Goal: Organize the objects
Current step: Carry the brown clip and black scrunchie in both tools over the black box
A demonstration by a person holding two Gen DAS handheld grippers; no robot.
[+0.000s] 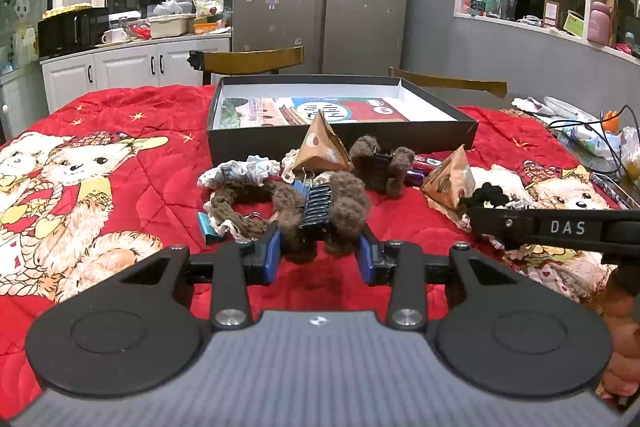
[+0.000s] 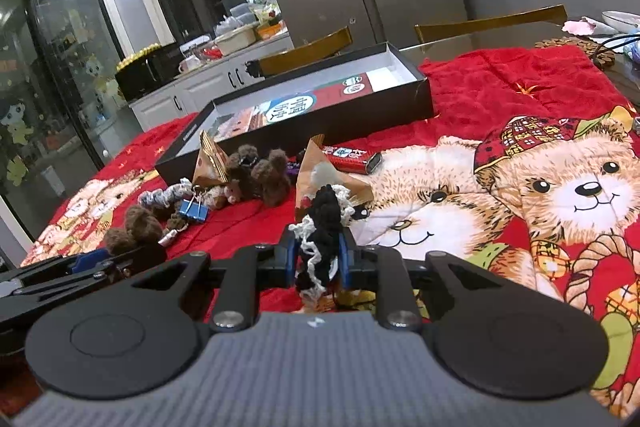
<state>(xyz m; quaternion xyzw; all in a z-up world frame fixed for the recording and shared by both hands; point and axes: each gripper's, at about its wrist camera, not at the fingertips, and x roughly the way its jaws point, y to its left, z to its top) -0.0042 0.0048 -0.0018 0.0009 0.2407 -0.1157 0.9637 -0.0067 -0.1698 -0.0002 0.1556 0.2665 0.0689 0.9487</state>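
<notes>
Your right claw (image 2: 318,259) is pinching the black-and-white scrunchie (image 2: 324,227), which sits on the red blanket (image 2: 480,99) just in front of a brown paper pyramid (image 2: 316,163). Your left claw (image 1: 320,253) is pressed against the sides of a brown fuzzy hair clip (image 1: 320,211) near the middle of the pile. The open box (image 1: 340,107) lies on the far side of the pile, its near wall facing you.

To my eye, both pieces are gripped and ready to go into the box. Lift each one straight up first, since loose yarn could snag on its neighbours: the lace scrunchie (image 1: 240,169) and blue binder clip (image 2: 194,211) lie close by. Carry them over the box's near wall, high enough to clear the rim and the pyramids in front of it.

The box floor has open room at its right end; aim there. Keep both claws apart, as they work side by side. The blanket left of the pile is free.
</notes>
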